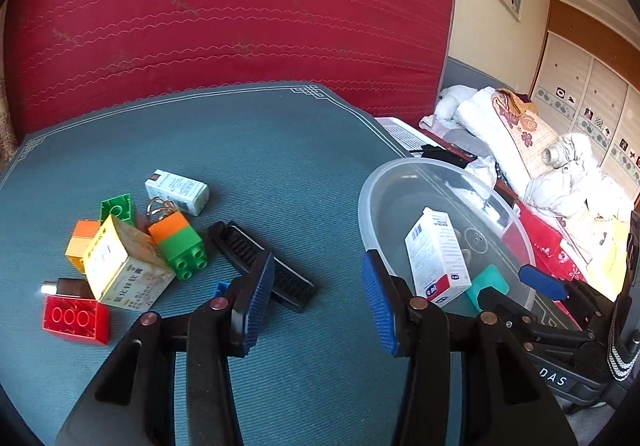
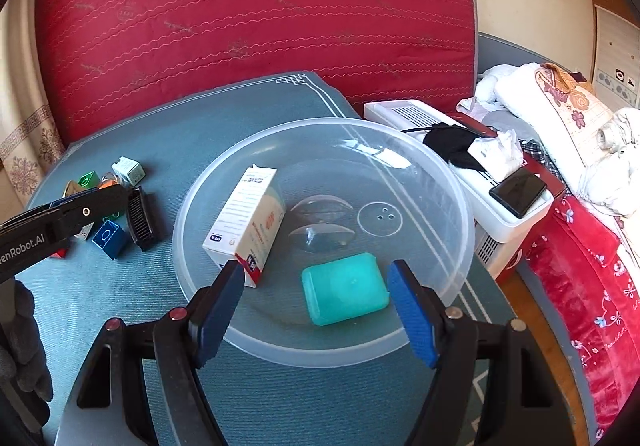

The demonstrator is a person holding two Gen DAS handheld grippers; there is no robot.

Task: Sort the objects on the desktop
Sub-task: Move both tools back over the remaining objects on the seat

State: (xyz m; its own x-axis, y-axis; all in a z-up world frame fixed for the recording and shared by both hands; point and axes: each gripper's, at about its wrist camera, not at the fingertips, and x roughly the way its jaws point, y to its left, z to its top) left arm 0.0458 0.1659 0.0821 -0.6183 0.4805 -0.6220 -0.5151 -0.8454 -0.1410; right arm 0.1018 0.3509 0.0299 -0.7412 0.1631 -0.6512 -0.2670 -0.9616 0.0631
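Note:
A clear plastic bowl (image 2: 420, 326) (image 1: 368, 182) sits on the teal table mat at the right. It holds a white and red medicine box (image 2: 244, 226) (image 1: 438, 258) and a teal case (image 2: 344, 288) (image 1: 486, 282). My right gripper (image 2: 318, 312) is open and empty, fingers over the bowl's near rim. My left gripper (image 1: 318, 298) is open and empty above the mat, left of the bowl. Left of it lie a black comb (image 1: 260, 262), an orange-green brick (image 1: 180, 242), a yellow box (image 1: 120, 266), a red brick (image 1: 76, 320), a green brick (image 1: 117, 208), a small white box (image 1: 178, 190) and a blue brick (image 2: 109, 238).
A red mattress (image 1: 224, 6) stands behind the table. A white appliance (image 2: 480, 182) with a phone (image 2: 518, 190) and black cloth on it stands right of the table. A bed with bedding (image 1: 540, 150) is further right. A dark tube (image 1: 64, 286) lies by the yellow box.

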